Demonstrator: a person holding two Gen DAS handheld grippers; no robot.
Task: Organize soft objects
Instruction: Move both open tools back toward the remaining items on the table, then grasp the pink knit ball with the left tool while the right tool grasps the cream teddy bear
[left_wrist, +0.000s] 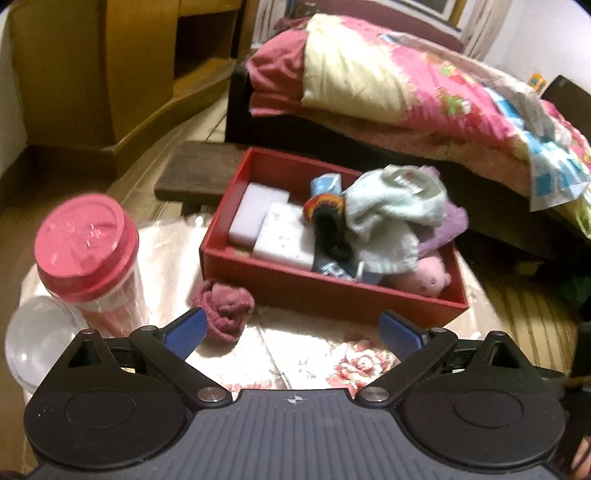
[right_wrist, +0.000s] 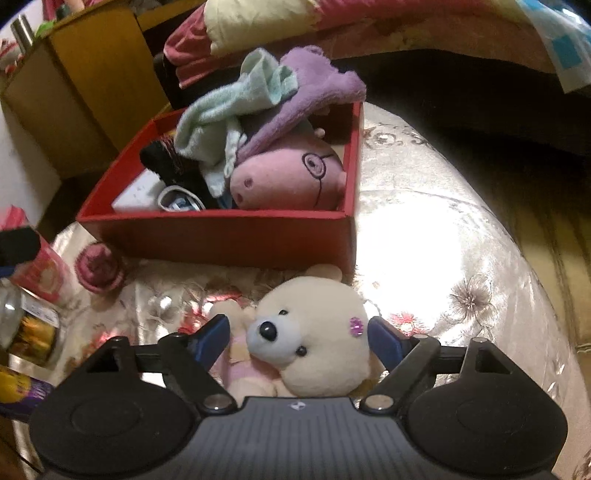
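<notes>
A white teddy bear (right_wrist: 314, 336) lies on the flowered tablecloth (right_wrist: 424, 240) between the blue pads of my right gripper (right_wrist: 297, 338), which stands open around its head; the pads do not squeeze it. Behind it is a red box (right_wrist: 221, 240) holding a pink pig plush (right_wrist: 291, 177), a pale green towel (right_wrist: 221, 125) and a purple plush cloth (right_wrist: 321, 85). My left gripper (left_wrist: 295, 330) is open and empty over the cloth in front of the red box (left_wrist: 332, 291). A rolled maroon sock (left_wrist: 225, 308) lies just beyond its left finger. White sponges (left_wrist: 273, 225) sit in the box.
A pink-lidded tumbler (left_wrist: 86, 251) and a clear dome (left_wrist: 33, 343) stand at the table's left. Jars (right_wrist: 33, 332) crowd the left edge in the right wrist view. A bed with a pink quilt (left_wrist: 406, 74) and wooden furniture (left_wrist: 92, 74) lie behind the table.
</notes>
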